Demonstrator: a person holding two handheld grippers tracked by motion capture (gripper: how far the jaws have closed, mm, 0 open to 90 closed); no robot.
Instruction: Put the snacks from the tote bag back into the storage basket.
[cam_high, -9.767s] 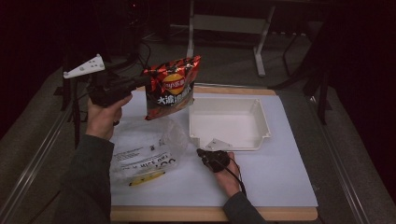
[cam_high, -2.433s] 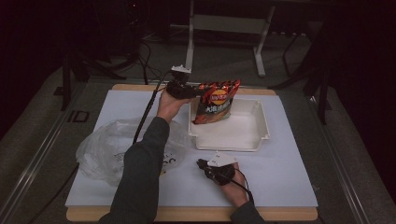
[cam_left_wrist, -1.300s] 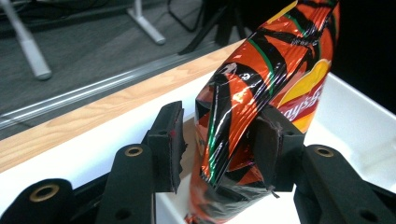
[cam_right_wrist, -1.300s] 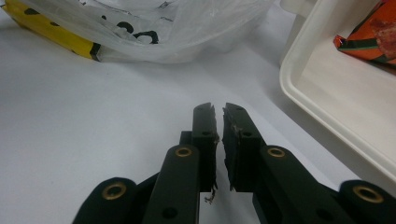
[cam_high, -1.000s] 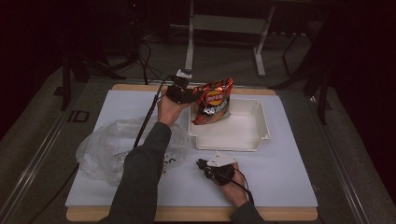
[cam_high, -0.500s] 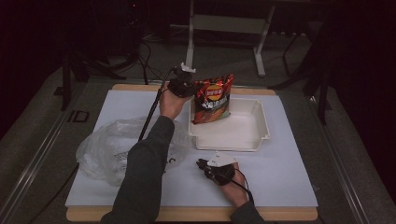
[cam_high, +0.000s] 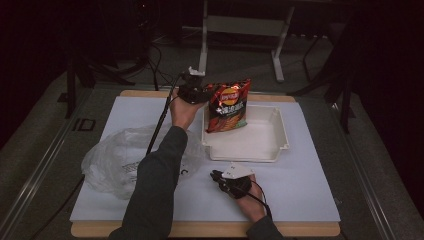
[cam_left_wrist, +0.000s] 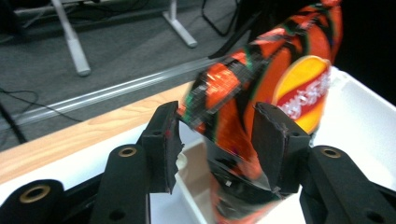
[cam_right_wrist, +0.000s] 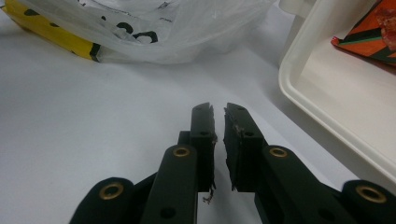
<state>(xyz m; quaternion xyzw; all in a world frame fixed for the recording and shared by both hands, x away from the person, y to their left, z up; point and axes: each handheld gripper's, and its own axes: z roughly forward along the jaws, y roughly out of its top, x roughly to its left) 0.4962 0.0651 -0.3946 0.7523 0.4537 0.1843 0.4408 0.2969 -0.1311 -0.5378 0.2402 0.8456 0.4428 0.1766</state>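
Note:
A red and orange chip bag (cam_high: 228, 106) stands upright at the left end of the white tray (cam_high: 260, 145), its bottom inside the tray. My left gripper (cam_high: 202, 95) is at the bag's left top edge. In the left gripper view the blurred chip bag (cam_left_wrist: 280, 79) lies between the jaws of the left gripper (cam_left_wrist: 217, 119), which have just been opening and stand wide, the left pad clear of it. My right gripper (cam_high: 215, 175) rests on the white mat in front of the tray. In its own view the right gripper (cam_right_wrist: 217, 108) has its jaws almost together with nothing between them.
A crumpled clear plastic bag (cam_high: 115, 160) lies on the white mat (cam_high: 300, 185) at the left, under the left forearm; its printed film (cam_right_wrist: 154, 28) covers a yellow packet (cam_right_wrist: 51, 35). The tray's rim (cam_right_wrist: 327, 107) is just right of the right gripper. Table legs stand beyond.
The left gripper's jaws have spread apart around the bag's edge. The bag now stands more upright in the tray's left end. The right hand has not moved.

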